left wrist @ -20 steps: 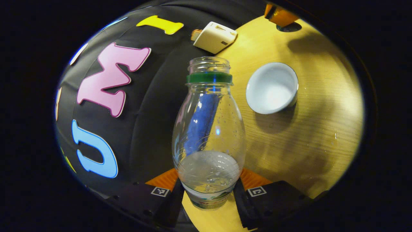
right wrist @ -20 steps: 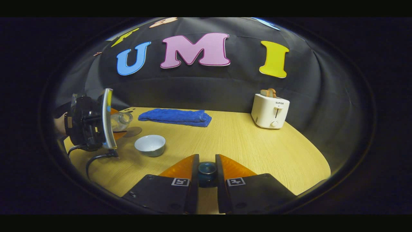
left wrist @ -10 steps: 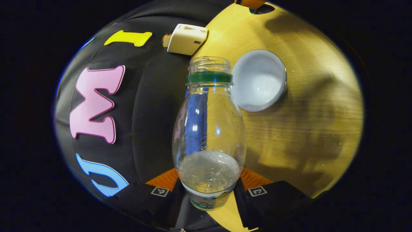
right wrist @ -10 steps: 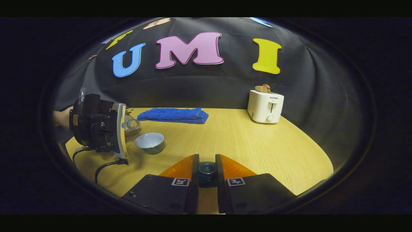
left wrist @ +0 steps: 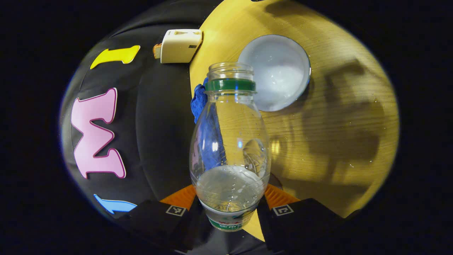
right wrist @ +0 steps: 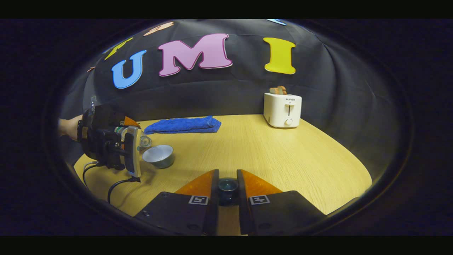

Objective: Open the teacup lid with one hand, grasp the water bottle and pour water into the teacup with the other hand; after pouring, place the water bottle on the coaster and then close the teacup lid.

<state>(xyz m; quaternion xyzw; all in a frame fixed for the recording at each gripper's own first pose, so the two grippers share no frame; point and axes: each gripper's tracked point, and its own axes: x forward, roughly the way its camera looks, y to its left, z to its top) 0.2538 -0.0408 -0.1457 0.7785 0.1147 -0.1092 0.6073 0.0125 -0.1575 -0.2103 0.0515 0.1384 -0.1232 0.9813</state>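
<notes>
My left gripper [left wrist: 229, 209] is shut on a clear water bottle [left wrist: 229, 148] with a green neck ring and no cap, gripping its lower body. The bottle is tilted steeply, water pooled at its base end, its mouth just beside the open white teacup [left wrist: 275, 72] on the wooden table [left wrist: 336, 124]. In the right gripper view, my right gripper [right wrist: 228, 187] is shut on the dark teacup lid [right wrist: 228, 186], held above the table. Farther left there, the left gripper [right wrist: 113, 143] and a hand tip the bottle's neck [right wrist: 144, 141] toward the teacup [right wrist: 159, 156].
A white toaster [right wrist: 282, 109] with bread stands at the back right of the table [right wrist: 269, 156], seen too as the toaster [left wrist: 180, 45] in the left gripper view. A folded blue towel [right wrist: 184, 124] lies along the back edge. A black cable [right wrist: 116, 184] trails below the left gripper.
The left gripper has tilted the bottle further and brought its mouth closer to the teacup. The right gripper has drifted slightly, still holding the lid.
</notes>
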